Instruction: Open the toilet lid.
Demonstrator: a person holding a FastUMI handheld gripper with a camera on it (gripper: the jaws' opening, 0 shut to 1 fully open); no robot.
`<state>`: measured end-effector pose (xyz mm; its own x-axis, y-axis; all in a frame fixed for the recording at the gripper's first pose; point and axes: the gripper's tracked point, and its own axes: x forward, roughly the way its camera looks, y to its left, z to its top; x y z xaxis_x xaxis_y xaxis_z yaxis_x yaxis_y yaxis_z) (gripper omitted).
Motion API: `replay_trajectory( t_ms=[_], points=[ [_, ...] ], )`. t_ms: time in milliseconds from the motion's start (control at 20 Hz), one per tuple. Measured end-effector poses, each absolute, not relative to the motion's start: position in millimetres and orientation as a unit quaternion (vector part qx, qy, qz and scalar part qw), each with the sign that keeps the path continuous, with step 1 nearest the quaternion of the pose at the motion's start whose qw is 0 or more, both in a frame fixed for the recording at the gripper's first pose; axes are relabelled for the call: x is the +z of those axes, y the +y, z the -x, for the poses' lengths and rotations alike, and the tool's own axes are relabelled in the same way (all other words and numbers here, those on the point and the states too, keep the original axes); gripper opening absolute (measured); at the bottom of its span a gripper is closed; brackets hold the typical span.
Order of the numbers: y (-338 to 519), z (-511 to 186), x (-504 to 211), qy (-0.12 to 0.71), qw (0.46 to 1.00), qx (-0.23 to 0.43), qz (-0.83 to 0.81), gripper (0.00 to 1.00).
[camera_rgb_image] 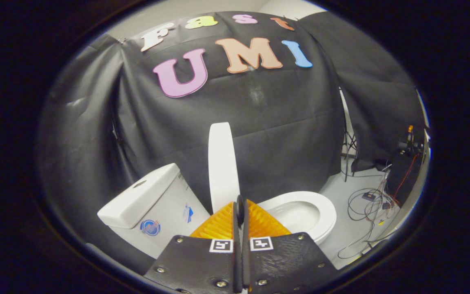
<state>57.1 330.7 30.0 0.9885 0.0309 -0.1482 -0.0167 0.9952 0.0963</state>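
Observation:
The white toilet lid stands upright, seen edge-on, rising just beyond my fingertips. To its left is the white tank with its flat cover. To its right the seat and open bowl lie uncovered. My gripper is shut, its two fingers pressed together with nothing between them. The tips sit right in front of the lid's lower edge; I cannot tell whether they touch it.
Black cloth walls close the booth behind the toilet. On the pale floor to the right lie tangled cables and small devices. A thin stand rises by the cloth there.

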Motion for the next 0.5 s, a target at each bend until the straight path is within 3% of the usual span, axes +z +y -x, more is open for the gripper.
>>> replay_trajectory(
  t_ms=[500],
  points=[
    [375.9,-49.1,30.2,0.067,0.997,0.027,-0.009,0.03]
  ],
)
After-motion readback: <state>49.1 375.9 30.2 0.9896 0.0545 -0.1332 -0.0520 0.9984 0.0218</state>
